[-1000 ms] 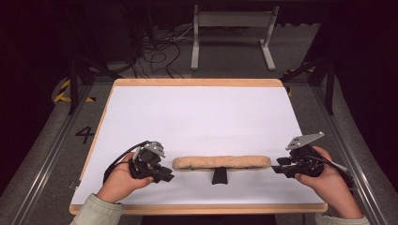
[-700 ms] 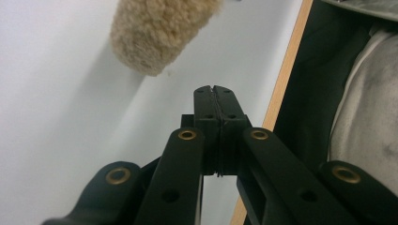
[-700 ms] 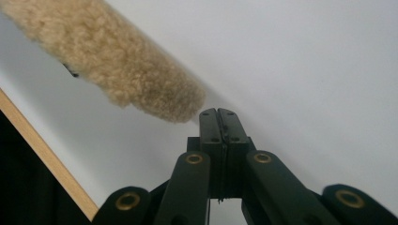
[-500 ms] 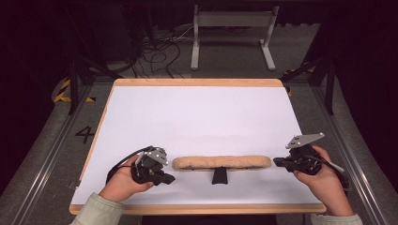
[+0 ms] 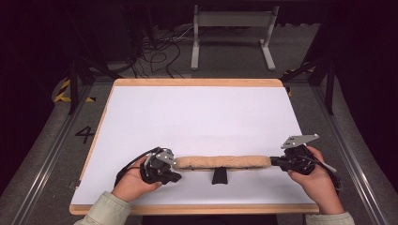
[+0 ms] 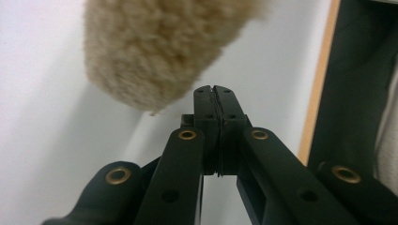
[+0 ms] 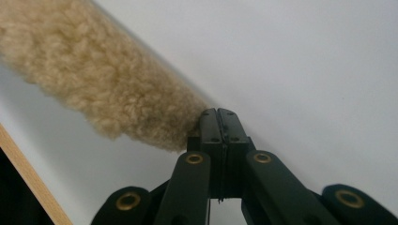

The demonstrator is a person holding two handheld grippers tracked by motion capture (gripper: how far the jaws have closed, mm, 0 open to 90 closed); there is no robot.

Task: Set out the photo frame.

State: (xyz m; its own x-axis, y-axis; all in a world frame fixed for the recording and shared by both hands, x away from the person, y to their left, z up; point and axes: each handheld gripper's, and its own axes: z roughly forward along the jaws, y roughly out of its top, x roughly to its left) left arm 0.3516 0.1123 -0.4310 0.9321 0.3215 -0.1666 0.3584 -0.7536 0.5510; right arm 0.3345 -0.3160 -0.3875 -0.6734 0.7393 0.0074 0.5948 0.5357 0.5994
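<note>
Two grippers flanked the fleecy tan roll point(image 5: 224, 162) lying across the near part of the white worktop point(image 5: 197, 112) in the high view, left gripper point(image 5: 174, 169) and right gripper point(image 5: 273, 161) at its ends, dark floor and cables beyond. In the left gripper view the jaws were pressed together, empty, beside the fleece point(image 6: 155, 47); any pull would likely slip. The right gripper view showed closed jaws touching the pile point(image 7: 103, 93), perhaps snagging fibres.
</note>
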